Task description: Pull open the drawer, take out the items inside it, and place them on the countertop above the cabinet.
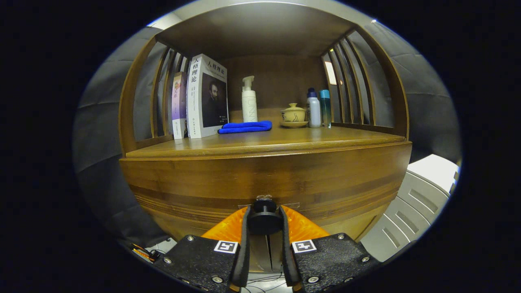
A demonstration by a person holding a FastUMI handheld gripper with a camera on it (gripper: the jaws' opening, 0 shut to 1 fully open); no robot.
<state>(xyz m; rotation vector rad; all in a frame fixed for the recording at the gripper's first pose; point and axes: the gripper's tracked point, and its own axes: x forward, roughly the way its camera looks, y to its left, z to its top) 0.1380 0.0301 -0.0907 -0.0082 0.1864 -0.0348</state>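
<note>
The light is dim and warm. A soft shine lies on the top of the bench [264, 142] and along its front edge. The back of the shelf behind the pump bottle [249, 99] is dark. A small bright patch glows between the slats [330, 73] on the right. Straight edges bend into curves near the sides. The gripper [264, 221], closed on the drawer knob [264, 217], looks a little soft.

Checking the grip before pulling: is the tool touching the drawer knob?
Touching: gripper view shows both fingers of the tool pressed against the knob.
</note>
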